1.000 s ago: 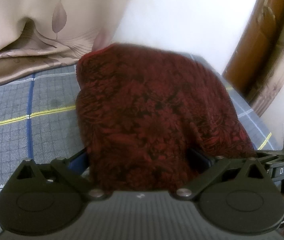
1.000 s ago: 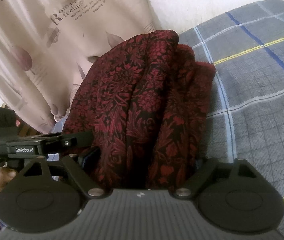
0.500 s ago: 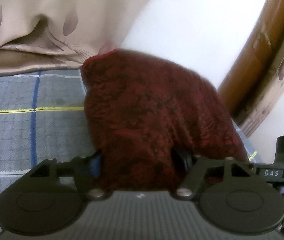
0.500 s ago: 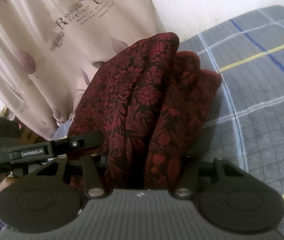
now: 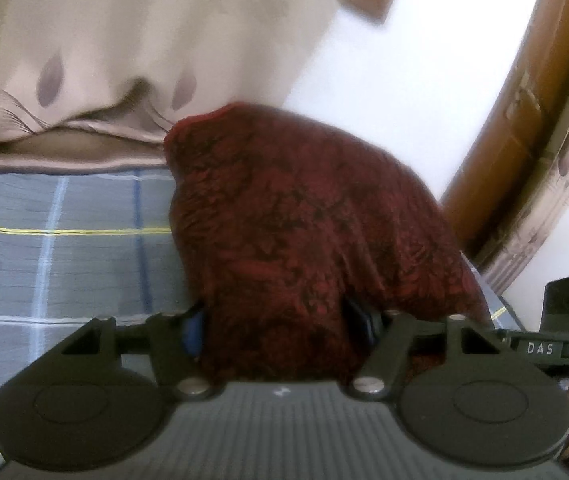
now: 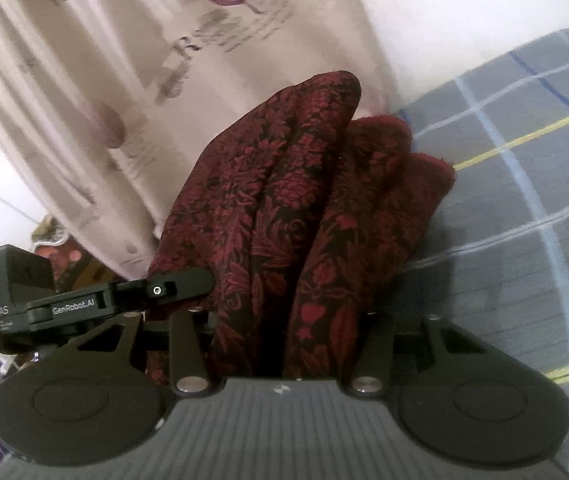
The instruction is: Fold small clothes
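Currently my left tongs (image 5: 280, 324) and right tongs (image 6: 284, 320) each clamp the near edge of the dark red floral cloth (image 5: 304, 220), side by side; it bunches away from me over the checked bedsheet (image 5: 64, 248), toward the curtain (image 5: 104, 60).

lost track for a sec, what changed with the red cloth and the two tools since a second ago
Both tools closed on the dark red floral cloth: the left tool and right tool had fingers spread wide around it, and now they pinch it. The cloth has bunched narrower and lifted off the plaid bedsheet, with more wall and curtain in view. Bedsheet and curtain are unchanged.
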Tool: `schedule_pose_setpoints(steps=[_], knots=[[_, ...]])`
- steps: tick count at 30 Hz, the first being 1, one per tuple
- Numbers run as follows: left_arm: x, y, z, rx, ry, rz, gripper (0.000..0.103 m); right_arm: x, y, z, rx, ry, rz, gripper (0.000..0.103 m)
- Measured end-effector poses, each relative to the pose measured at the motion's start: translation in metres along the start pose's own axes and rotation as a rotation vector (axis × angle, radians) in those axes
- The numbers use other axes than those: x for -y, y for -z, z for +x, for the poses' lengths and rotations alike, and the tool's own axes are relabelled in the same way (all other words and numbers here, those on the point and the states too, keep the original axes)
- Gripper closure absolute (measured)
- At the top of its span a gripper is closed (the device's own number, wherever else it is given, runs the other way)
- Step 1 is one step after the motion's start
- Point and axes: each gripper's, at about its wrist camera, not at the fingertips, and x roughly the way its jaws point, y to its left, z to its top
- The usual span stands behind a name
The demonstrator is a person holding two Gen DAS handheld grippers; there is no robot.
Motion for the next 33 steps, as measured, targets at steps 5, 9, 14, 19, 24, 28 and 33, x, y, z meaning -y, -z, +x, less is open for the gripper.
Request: schedule_pose_setpoints(steps=[5, 9, 14, 19, 24, 28, 33], knots=[[-0.008, 0.011, -0.038, 0.011, -0.04, -0.001, 0.036, -0.029, 0.013, 0.003, -0.019, -0.053, -0.017, 0.054], [-0.015, 0.022, -0.064, 0.023, -0.07, -0.008, 0.036, -0.048, 0.027, 0.007, -0.019, -0.091, -0.027, 0.054], [-0.03, 0.03, -0.084, 0.028, -0.088, -0.014, 0.036, -0.067, 0.047, 0.015, -0.041, -0.114, -0.027, 0.054], [-0.045, 0.037, -0.087, 0.03, -0.093, -0.015, 0.036, -0.074, 0.061, 0.027, -0.042, -0.102, -0.022, 0.054], [-0.052, 0.043, -0.076, 0.016, -0.084, -0.02, 0.036, -0.069, 0.071, 0.035, -0.038, -0.082, -0.012, 0.054], [-0.055, 0.054, -0.071, 0.018, -0.089, -0.032, 0.035, -0.063, 0.077, 0.039, -0.054, -0.067, -0.009, 0.054], [-0.053, 0.061, -0.072, 0.049, -0.104, -0.037, 0.031, -0.065, 0.081, 0.042, -0.066, -0.044, -0.04, 0.051]])
